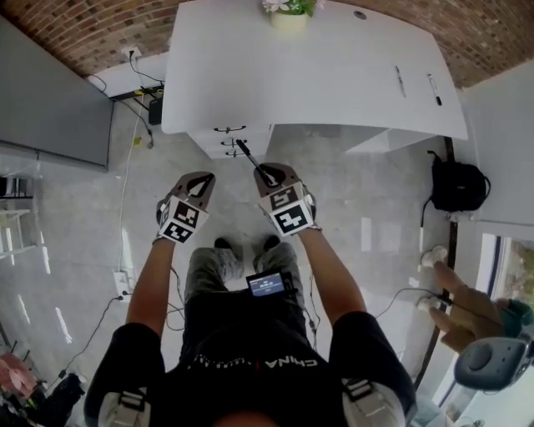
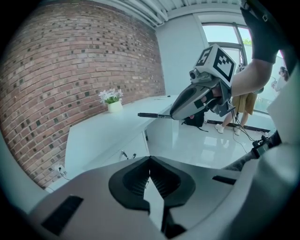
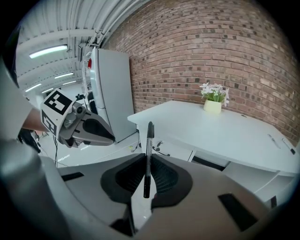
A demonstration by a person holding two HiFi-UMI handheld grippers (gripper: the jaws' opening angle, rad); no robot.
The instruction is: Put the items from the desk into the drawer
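Note:
My right gripper (image 1: 265, 173) is shut on a black pen (image 1: 247, 155), which sticks out toward the white drawer unit (image 1: 230, 142) under the white desk (image 1: 317, 75). In the right gripper view the pen (image 3: 148, 150) stands upright between the jaws of the right gripper (image 3: 147, 174). All the drawers look closed, handles (image 3: 159, 148) showing. Two more pens (image 1: 400, 81) (image 1: 435, 89) lie on the desk's right side. My left gripper (image 1: 200, 178) hovers beside the right one; its jaws (image 2: 150, 176) are shut on nothing.
A pot of white flowers (image 1: 289, 13) stands at the desk's back edge by the brick wall. A grey cabinet (image 1: 50, 100) is at the left, a black backpack (image 1: 457, 185) on the floor at the right. Cables (image 1: 125, 208) run over the floor. Another person's hand (image 1: 455, 310) shows lower right.

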